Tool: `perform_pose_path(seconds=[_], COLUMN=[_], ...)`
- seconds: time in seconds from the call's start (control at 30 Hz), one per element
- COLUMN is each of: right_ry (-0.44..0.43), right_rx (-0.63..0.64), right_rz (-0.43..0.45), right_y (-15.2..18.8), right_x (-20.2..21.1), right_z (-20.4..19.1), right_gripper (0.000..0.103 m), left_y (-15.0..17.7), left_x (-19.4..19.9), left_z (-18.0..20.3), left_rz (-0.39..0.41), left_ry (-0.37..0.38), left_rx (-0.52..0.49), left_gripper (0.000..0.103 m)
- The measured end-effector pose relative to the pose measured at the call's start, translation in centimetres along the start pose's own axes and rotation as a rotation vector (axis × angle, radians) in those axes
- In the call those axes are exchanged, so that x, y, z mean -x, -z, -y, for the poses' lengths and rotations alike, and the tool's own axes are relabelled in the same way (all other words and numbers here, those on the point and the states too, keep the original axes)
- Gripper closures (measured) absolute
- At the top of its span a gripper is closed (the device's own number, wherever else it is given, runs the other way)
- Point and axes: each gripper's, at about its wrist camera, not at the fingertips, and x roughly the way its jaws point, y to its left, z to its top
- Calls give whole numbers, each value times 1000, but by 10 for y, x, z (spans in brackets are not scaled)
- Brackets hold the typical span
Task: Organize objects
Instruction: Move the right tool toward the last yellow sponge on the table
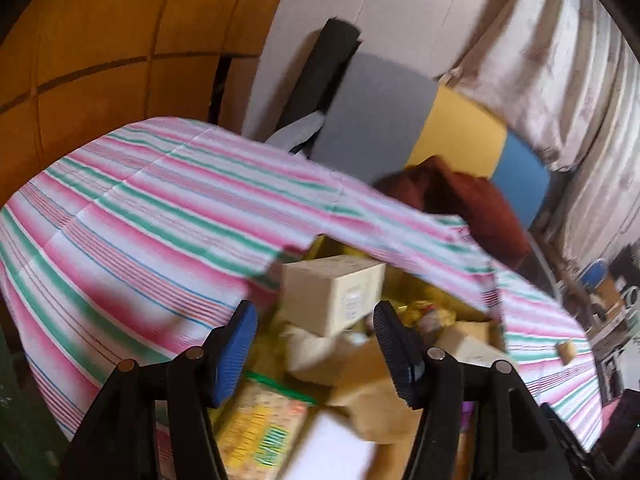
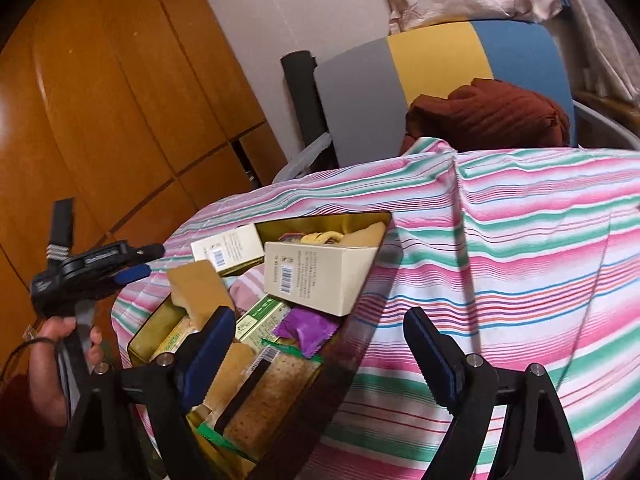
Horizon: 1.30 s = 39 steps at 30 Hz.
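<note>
Tools both held wide, nothing gripped: left tool is aimed at cream box; right tool is poised beside gold tin on striped cloth.

**Both grippers open, nothing held**

The left gripper pointed downward with its jaws apart and nothing pressed between the pads. In the right wrist view it showed at the left edge, gripped by the person's left hand. The right gripper also stood wide open and empty, angled downward.
</note>
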Motion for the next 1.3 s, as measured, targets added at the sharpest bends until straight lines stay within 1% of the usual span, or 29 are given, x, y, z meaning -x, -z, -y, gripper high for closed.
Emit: perform_pose_path(seconds=[0.07, 0.1, 0.17, 0.23, 0.37, 0.53, 0.63, 0.73, 0.8, 0.87, 0.93, 1.0, 1.07, 1.17, 1.3], right_ry=[8, 13, 23, 38, 82, 176, 252, 354, 419, 493, 556, 629, 688, 765, 829], right_rx=[-8, -10, -19, -27, -50, -73, -89, -114, -144, -177, -197, -220, -232, -214, -184], right_rz=[8, 12, 16, 18, 24, 25, 22, 21, 21, 25, 32, 49, 61, 49, 25], right_y=[0, 0, 0, 1, 1, 0, -2, -8, -14, -25, -37, -53, -68, -90, -111], right_x=[3, 5, 9, 13, 22, 33, 41, 51, 57, 63, 66, 69, 69, 57, 38], right_z=[4, 6, 12, 19, 40, 80, 115, 156, 188, 224, 250, 280, 304, 333, 357], right_gripper=[16, 16, 16, 16, 16, 16, 16, 16, 13, 13, 12, 9, 7, 6, 5], left_y=[4, 7, 15, 25, 46, 75, 95, 110, 115, 120, 123, 124, 124, 126, 128], left_x=[3, 2, 0, -2, -6, -12, -13, -12, -15, -17, -18, -21, -24, -27, -24], left_z=[14, 22, 44, 64, 113, 160, 184, 201, 208, 213, 214, 215, 215, 216, 215], left_rz=[14, 8, -23, -56, -104, -169, -211, -232, -247, -255, -258, -267, -271, -275, -272], left_ry=[66, 110, 181, 207, 253, 321, 353, 372, 377, 356, 339, 321, 310, 290, 277], left_rx=[-5, -13, -54, -109, -227, -296, -328, -351, -363, -382, -385, -382, -382, -385, -402], left_gripper=[35, 34, 27, 23, 23, 23, 23, 23, 23, 23, 23, 23, 23, 23, 23])
